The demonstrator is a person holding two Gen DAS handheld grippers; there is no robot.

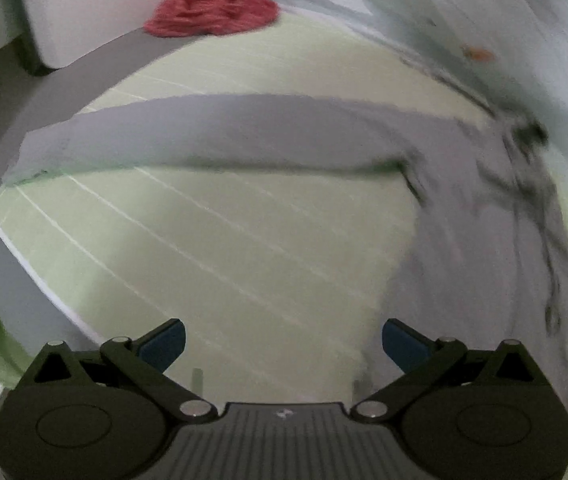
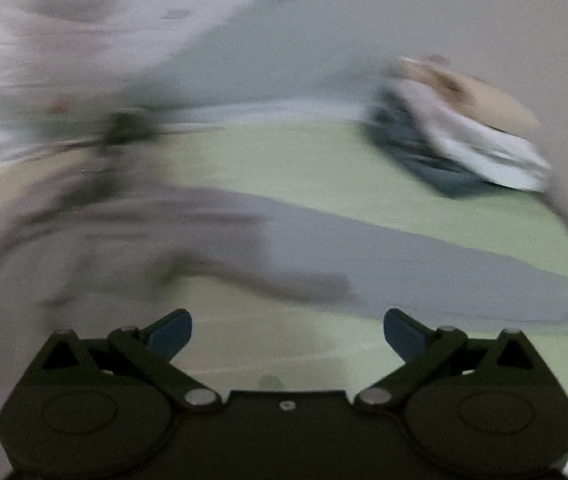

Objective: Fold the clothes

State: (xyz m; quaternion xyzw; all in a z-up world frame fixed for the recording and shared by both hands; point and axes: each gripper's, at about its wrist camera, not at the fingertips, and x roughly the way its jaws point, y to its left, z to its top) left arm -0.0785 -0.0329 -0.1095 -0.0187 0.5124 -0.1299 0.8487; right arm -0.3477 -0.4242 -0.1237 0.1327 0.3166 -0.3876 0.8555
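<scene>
A: Where did the grey garment lie, and how did it run?

B: Spread on the pale green tabletop; one long sleeve stretched sideways from the body toward the table's left edge, the other toward its right edge. Both views were blurred.

A: Grippers?

B: Left gripper and right gripper had jaws spread wide, holding nothing.

A: Others?

B: Red cloth at the far left corner; folded stack at the far right.

Pale green table carrying grey garment spread flat, red cloth lying crumpled at far edge, folded pile sitting at corner.
</scene>
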